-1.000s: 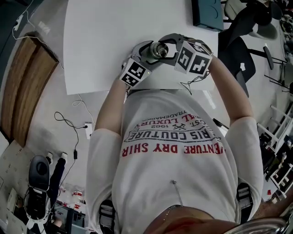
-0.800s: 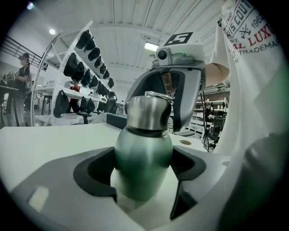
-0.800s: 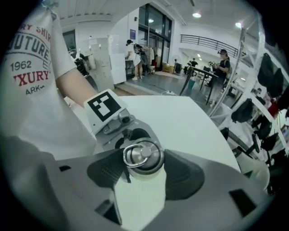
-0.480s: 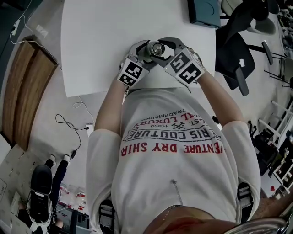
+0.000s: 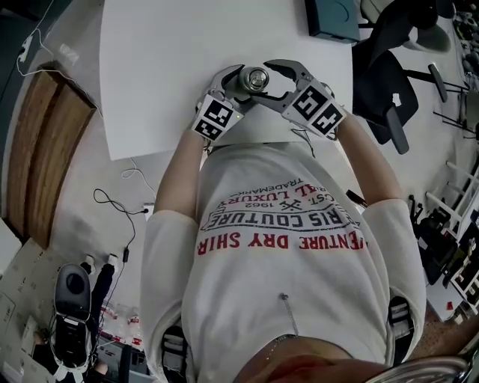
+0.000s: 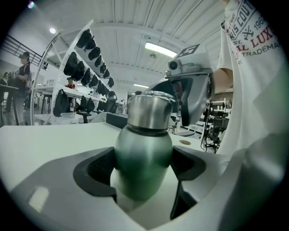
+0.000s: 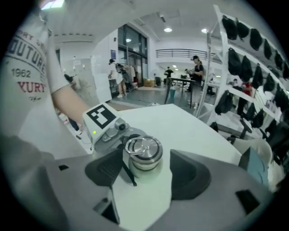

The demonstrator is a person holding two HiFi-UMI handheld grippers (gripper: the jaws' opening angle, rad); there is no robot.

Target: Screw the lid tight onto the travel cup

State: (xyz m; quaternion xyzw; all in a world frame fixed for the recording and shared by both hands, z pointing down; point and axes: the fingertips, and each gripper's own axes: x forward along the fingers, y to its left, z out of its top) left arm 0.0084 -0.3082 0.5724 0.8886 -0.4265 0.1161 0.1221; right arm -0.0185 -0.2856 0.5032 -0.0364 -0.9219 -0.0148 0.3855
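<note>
The travel cup has a green body and a steel lid with a ring on top. It stands on the white table close to the near edge. My left gripper is shut on the cup's body, with a pad pressing on each side. In the head view the lid shows between both grippers. My right gripper is around the lid and its jaws are opening. A gap shows between the lid and its right pad. The left gripper shows behind the lid.
A dark blue box lies at the table's far edge. A black office chair stands beside the table on the right. The person's torso is against the near table edge. Cables trail on the floor at the left.
The right gripper has turned about the lid, its marker cube swinging toward the person and to the right, and its jaws have spread off the lid. The left gripper kept its hold on the cup.
</note>
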